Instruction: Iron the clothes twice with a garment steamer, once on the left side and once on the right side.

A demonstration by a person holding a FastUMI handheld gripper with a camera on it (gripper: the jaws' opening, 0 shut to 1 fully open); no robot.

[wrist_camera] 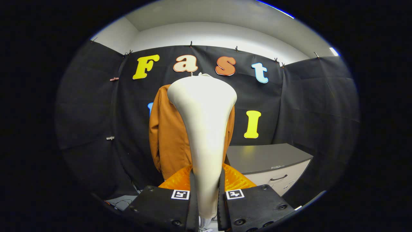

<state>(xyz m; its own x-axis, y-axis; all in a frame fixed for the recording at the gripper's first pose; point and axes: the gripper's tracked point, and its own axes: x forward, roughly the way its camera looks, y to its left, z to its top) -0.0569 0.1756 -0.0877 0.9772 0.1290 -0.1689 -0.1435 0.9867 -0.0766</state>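
Observation:
My gripper (207, 190) is shut on the handle of a white garment steamer (206, 129). The steamer stands upright between the fingers, and its wide head reaches up ahead of them. Beyond the steamer a brown jacket (169, 135) hangs against the booth's black cloth wall. The steamer's body covers the jacket's middle and most of its right half. The steamer head points at the jacket's upper part; I cannot tell whether it touches the cloth.
A grey cabinet (267, 158) with a drawer handle stands to the right of the jacket, low against the wall. Cables lie on the floor at the lower left (124, 203). The black cloth wall closes the booth on three sides.

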